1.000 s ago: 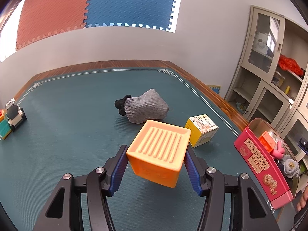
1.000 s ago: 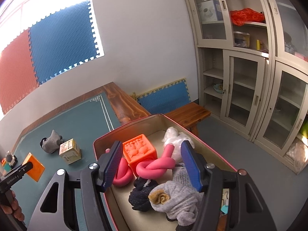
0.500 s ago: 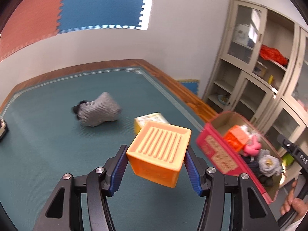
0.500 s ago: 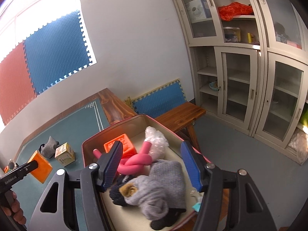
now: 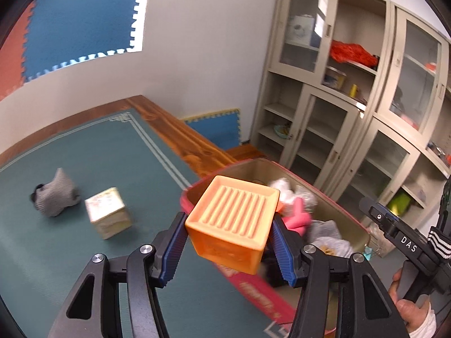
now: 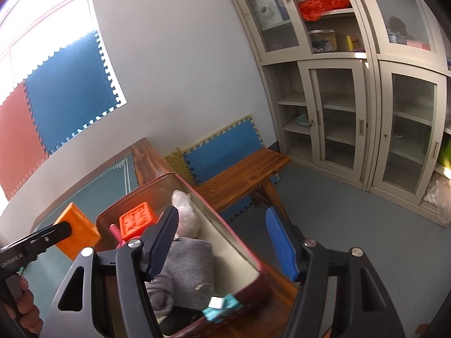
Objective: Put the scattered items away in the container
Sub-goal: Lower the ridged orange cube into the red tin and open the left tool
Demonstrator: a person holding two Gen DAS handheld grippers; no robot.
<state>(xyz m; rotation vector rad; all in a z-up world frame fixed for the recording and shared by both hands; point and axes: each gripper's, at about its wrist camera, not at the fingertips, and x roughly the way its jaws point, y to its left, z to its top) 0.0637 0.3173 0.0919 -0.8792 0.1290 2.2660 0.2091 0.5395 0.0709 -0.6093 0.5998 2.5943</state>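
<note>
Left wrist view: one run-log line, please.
left tongs: shut on orange block | beside red container rim | right tongs: open, empty

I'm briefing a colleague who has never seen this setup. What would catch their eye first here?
The orange ribbed block, clamped in the left gripper and raised by the red container of toys and socks. Behind it, a grey sock and a small yellowish box lie on the green mat.
</note>
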